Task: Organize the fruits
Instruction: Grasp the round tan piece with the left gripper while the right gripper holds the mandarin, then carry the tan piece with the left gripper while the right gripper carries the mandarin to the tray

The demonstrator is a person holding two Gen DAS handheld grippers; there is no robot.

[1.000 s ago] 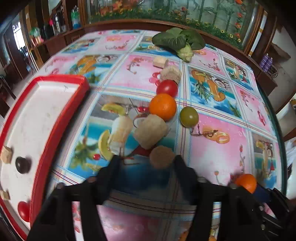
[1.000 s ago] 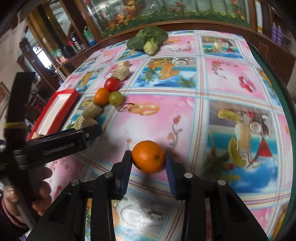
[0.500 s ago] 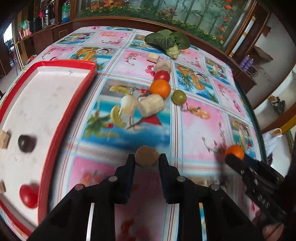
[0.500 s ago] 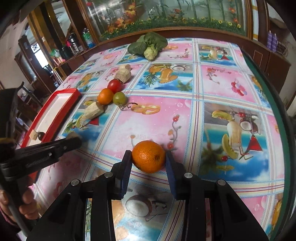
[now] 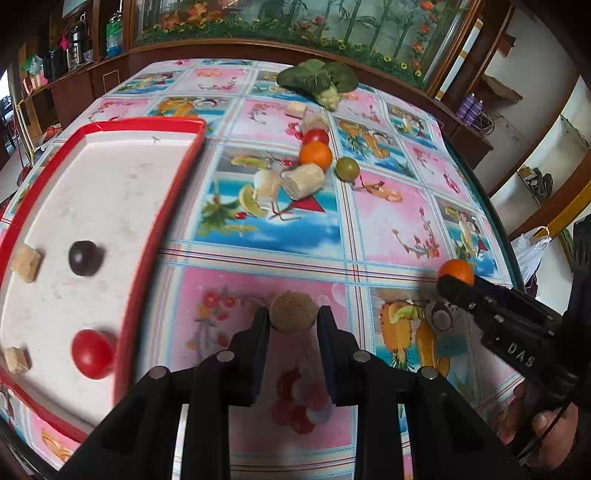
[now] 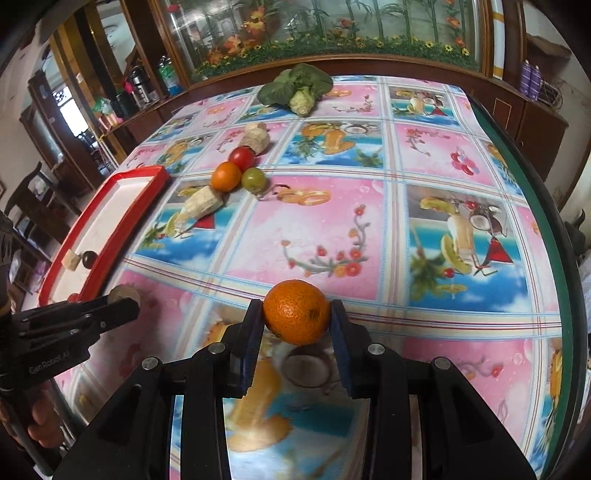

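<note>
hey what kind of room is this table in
Probably a home dining room: a fruit-print tablecloth, a dark wooden sideboard under a glass panel painted with bamboo, and flasks on a side shelf.

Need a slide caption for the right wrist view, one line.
Right tongs shut on an orange above the patterned tablecloth, with the red tray at left.

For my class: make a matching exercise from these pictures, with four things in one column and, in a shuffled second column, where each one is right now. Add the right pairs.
Things
1. large orange
2. brown round fruit
3. dark plum
4. leafy green vegetable

Places
A. far end of the table
B. between the right gripper pads
C. inside the red tray
D. between the left gripper pads

Pairs: 1-B, 2-D, 3-C, 4-A
</note>
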